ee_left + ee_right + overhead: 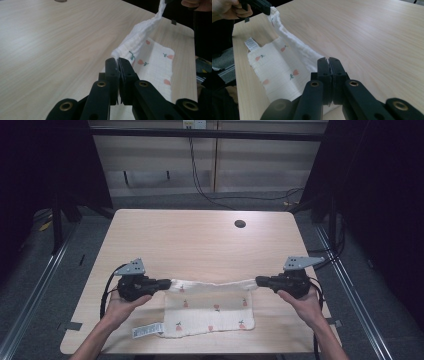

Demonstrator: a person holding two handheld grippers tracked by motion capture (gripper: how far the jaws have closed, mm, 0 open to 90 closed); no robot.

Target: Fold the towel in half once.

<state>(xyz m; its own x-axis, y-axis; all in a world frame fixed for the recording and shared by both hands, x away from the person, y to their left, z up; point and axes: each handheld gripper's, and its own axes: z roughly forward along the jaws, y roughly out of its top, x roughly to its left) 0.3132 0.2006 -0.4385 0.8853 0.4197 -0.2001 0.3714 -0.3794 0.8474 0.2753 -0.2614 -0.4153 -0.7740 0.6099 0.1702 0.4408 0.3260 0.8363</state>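
The left gripper (pixel 166 283) is clamped tight on one far corner of the cloth (pixel 210 310), and the right gripper (pixel 260 281) is clamped tight on the other, so the far edge hangs taut between them. The cloth is white, gridded, printed with small red fruit; its near half lies flat on the table (pixel 200 240), near the front edge. A care label (pixel 148 330) juts from the cloth's near left corner. Beyond the cloth, a round hole (pixel 240 224) pierces the pale wood; cables (pixel 200 185) trail across the floor past it.
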